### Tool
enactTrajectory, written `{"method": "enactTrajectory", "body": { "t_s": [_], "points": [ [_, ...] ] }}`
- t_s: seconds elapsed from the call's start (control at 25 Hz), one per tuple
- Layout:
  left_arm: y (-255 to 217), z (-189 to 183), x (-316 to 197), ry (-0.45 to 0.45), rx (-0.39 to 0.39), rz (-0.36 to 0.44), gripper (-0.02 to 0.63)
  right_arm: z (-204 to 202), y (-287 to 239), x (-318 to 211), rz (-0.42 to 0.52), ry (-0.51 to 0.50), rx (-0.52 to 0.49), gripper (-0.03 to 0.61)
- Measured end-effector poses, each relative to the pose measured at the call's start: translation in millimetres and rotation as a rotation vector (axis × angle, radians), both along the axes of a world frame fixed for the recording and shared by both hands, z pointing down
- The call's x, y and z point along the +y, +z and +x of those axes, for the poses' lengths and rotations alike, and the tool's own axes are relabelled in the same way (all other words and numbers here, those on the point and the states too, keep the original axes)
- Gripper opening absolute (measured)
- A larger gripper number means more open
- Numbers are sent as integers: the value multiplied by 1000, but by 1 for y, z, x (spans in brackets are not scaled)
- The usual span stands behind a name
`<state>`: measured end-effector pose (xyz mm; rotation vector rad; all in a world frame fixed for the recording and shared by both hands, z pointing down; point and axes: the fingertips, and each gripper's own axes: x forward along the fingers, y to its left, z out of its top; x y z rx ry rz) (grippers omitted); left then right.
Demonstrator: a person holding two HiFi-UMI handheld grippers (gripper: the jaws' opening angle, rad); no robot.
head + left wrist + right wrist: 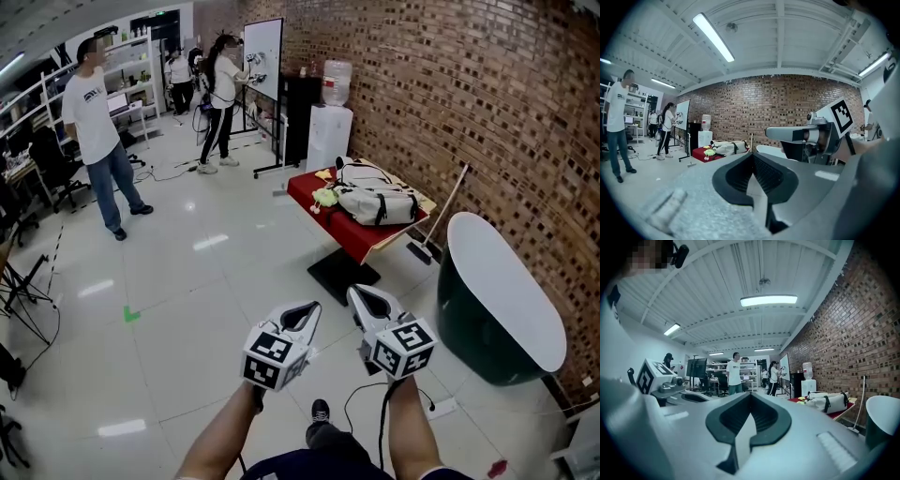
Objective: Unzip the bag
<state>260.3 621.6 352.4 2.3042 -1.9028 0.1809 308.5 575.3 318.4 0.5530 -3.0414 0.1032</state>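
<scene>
A pale grey duffel bag (pixel 378 202) with dark straps lies on a small table under a red cloth (pixel 352 234), far ahead near the brick wall. The bag (pixel 729 147) also shows small in the left gripper view, and the bag (pixel 828 401) in the right gripper view. My left gripper (pixel 310 309) and right gripper (pixel 357 294) are held side by side in the air over the floor, well short of the table. Both are shut with nothing between their jaws.
A dark green tub (pixel 502 300) with a white rim stands to the right of the table. A water dispenser (pixel 331 122) and a whiteboard (pixel 263 58) stand behind it. Two people (pixel 98 131) are on the tiled floor at the left. A cable and power strip (pixel 441 407) lie near my feet.
</scene>
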Motion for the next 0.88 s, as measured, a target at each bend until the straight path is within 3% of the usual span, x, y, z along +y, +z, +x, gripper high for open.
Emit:
{"method": "enactTrajectory", "body": {
  "t_s": [0.48,0.88],
  "points": [
    [-1,-45,-182,-68,-9,-15,3,-44,7,-181,-40,-60,-12,6],
    [15,-87,-267,-47,-2,-34,3,-91,23,-261,-56,-61,7,6]
  ]
}}
